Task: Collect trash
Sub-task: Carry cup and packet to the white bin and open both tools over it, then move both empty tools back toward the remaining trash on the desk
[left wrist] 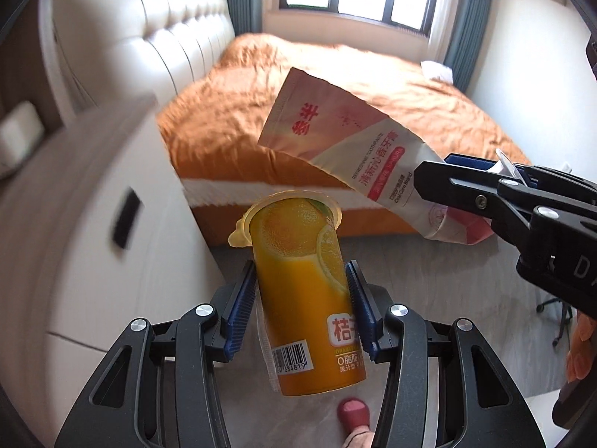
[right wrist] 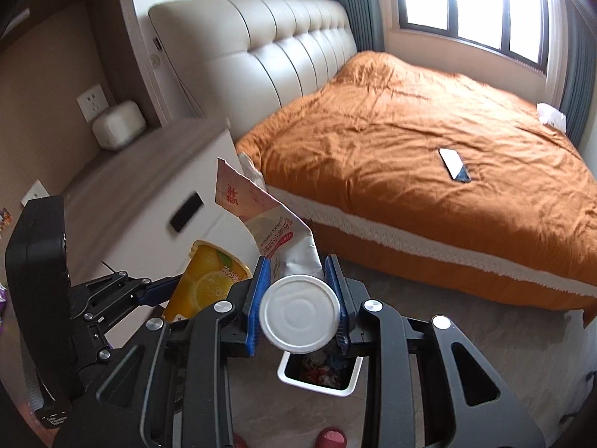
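Note:
My left gripper (left wrist: 300, 280) is shut on an orange juice jelly cup (left wrist: 302, 280), its blue pads pressing both sides, the rim pointing away from me. The same cup (right wrist: 209, 280) shows at the left of the right wrist view. My right gripper (right wrist: 298, 283) is shut on a pink-and-white toothpaste tube (right wrist: 268, 220), gripped near its white round cap (right wrist: 300, 313). In the left wrist view that tube (left wrist: 335, 138) slants up from the right gripper (left wrist: 459, 179) at the right edge. A white trash bin (right wrist: 321, 369) with trash inside sits on the floor right under the right gripper.
A bed with an orange cover (right wrist: 429, 142) and padded headboard (right wrist: 261, 48) fills the back. A phone (right wrist: 454, 164) lies on it. A white nightstand (right wrist: 156, 186) stands left of the bed. Red slippers (right wrist: 332, 438) show at the bottom edge.

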Demonstrator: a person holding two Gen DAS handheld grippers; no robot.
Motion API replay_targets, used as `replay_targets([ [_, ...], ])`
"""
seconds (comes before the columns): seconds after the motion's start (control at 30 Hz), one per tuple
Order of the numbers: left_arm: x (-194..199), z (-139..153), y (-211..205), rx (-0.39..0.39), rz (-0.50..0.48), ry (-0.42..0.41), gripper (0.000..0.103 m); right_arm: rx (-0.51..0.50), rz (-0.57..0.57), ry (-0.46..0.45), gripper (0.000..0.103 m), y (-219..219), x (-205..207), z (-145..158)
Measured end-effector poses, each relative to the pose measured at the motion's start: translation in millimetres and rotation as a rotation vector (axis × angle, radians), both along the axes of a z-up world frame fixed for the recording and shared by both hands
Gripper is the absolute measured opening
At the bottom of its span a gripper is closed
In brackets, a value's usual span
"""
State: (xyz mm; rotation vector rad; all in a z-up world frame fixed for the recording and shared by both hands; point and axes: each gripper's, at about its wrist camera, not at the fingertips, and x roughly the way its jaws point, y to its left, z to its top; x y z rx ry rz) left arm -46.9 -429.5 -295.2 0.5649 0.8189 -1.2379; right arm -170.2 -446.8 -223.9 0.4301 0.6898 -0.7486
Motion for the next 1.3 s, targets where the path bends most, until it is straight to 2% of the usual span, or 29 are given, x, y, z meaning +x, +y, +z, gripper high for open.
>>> replay_targets([
  [0.1, -1, -48, -15, 0.035, -0.018, 0.030, 0.048, 0.046, 0.012, 0.013, 0.032, -20, 3, -45],
  [0.3, 6, -165, -41, 0.126, -0.038, 0.077, 0.048, 0.124, 0.022, 0.059, 0.032, -57, 8, -149],
  [0.43, 8, -230, -52, 0.162, -0.034, 0.090, 0.048, 0.172, 0.029, 0.081, 0.032, -76, 10, -212],
  [0.47, 8, -243, -54, 0.165, -0.036, 0.096, 0.052, 0.180, 0.037, 0.088, 0.033, -79, 10, -227],
  [0.5, 9, -257, -57, 0.177, -0.038, 0.103, 0.079, 0.188, 0.051, 0.104, 0.049, -81, 12, -243],
  [0.53, 10, -275, -59, 0.196, -0.027, 0.107, 0.099, 0.194, 0.063, 0.119, 0.073, -83, 12, -255],
  [0.57, 11, -282, -57, 0.188, -0.019, 0.116, 0.099, 0.188, 0.060, 0.143, 0.096, -83, 12, -267],
  [0.67, 19, -304, -53, 0.208, 0.006, 0.145, 0.099, 0.183, 0.060, 0.165, 0.099, -86, 8, -291],
  [0.8, 19, -311, -47, 0.223, 0.015, 0.103, 0.099, 0.191, 0.049, 0.207, 0.099, -88, 5, -309],
  [0.97, 26, -296, -44, 0.217, 0.027, 0.106, 0.099, 0.187, 0.051, 0.207, 0.099, -87, 11, -295],
  [1.17, 37, -242, -33, 0.164, 0.059, 0.120, 0.099, 0.120, 0.086, 0.179, 0.099, -74, 22, -242],
  [1.3, 41, -182, -23, 0.106, 0.081, 0.094, 0.099, 0.068, 0.101, 0.131, 0.099, -58, 27, -189],
])
